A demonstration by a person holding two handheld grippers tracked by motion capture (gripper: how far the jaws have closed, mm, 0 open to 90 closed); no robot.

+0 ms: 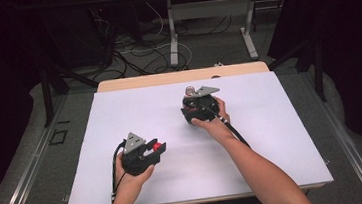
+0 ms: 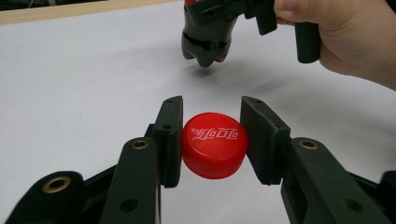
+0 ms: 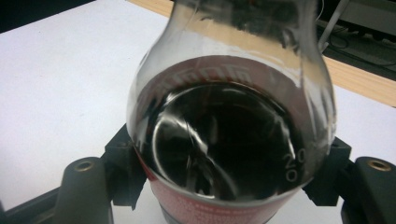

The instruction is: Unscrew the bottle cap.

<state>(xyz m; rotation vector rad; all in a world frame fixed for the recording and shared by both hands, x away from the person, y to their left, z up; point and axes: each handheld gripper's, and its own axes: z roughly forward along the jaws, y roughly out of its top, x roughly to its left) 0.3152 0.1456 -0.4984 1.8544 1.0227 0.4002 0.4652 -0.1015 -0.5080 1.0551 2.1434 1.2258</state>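
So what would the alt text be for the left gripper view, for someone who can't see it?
Two black jaws of the left gripper clamp a red bottle cap with white lettering above a white table. Beyond it, a hand holds the right gripper around a dark cola bottle, lifted off the table.

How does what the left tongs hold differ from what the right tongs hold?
The left tongs hold a small red cap, opaque and flat. The right tongs hold a much larger bottle, clear with dark drink inside. The cap sits near the table's front, the bottle farther back, its mouth open. Both are clamped at their sides between black jaws.
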